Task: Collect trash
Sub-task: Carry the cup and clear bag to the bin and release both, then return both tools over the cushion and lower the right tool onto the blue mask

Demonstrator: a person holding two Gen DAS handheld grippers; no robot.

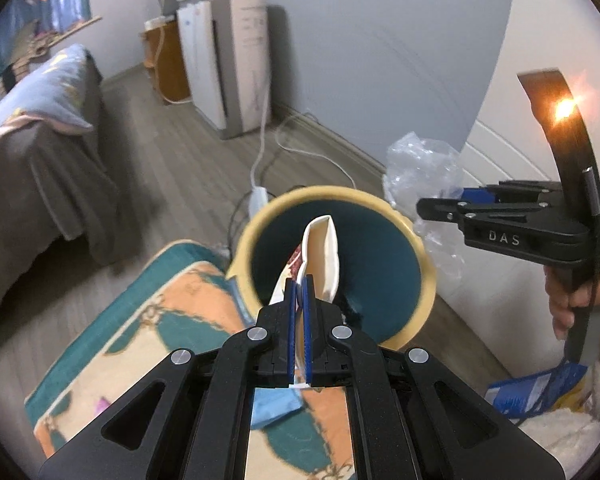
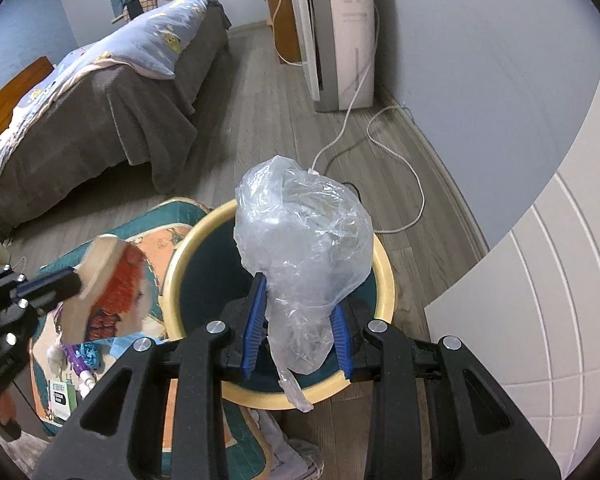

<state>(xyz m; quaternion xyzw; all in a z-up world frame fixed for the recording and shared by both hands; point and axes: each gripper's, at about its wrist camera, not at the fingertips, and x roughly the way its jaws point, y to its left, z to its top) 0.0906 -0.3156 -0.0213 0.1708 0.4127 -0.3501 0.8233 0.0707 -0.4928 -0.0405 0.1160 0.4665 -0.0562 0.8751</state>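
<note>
Left wrist view: the left gripper [image 1: 299, 296] has its fingers pressed together on a flattened paper wrapper [image 1: 324, 256], held over the yellow-rimmed bin [image 1: 412, 240]. The right gripper [image 2: 298, 332] is clamped on a crumpled clear plastic bag [image 2: 304, 236], also above the bin, near the rug [image 1: 148, 320].

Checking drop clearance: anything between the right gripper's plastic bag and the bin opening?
Nothing. In the right wrist view the crumpled clear plastic bag in the right gripper hangs directly over the yellow-rimmed bin, with only its dark interior showing behind.
</note>
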